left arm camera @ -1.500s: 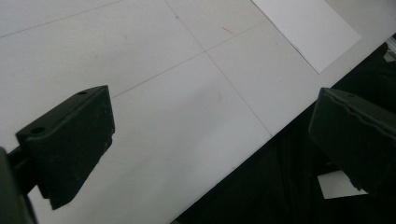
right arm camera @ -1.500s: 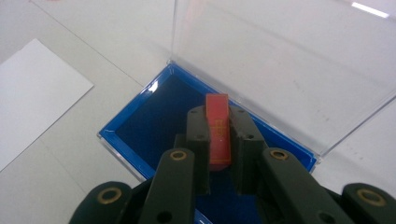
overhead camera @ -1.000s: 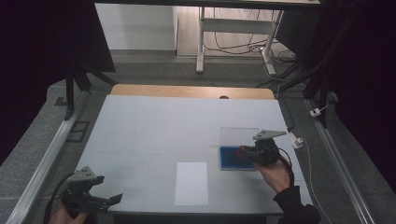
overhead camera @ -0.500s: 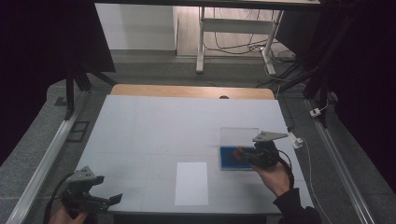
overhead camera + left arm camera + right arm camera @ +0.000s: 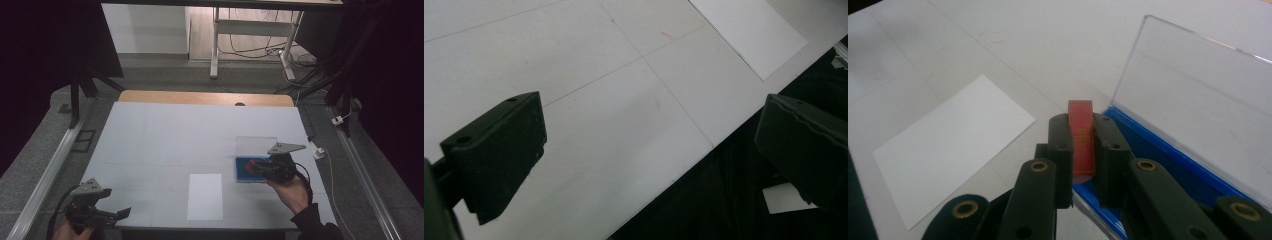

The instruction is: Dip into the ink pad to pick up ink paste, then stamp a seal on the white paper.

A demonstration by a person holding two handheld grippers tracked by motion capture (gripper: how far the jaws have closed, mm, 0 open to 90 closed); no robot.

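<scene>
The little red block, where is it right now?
The red block is pinched in the right tongs, just above the near edge of the open blue case, right of the white paper.

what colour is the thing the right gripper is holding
Red block, clearest in the right gripper view.

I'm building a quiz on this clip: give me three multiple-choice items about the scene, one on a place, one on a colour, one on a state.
1. Where does the white sheet lie?
A. inside the case
B. on the table near its front edge, left of the blue case
C. on the floor

2. What colour is the small block?
A. red
B. green
C. yellow

3. How does the case's clear lid stand?
A. shut flat
B. taken off
C. raised open

Answers:
1 B, the high view shows it flat on the table beside the case.
2 A, it shows red between the jaws of the right gripper.
3 C, the lid rises behind the blue base.
</scene>
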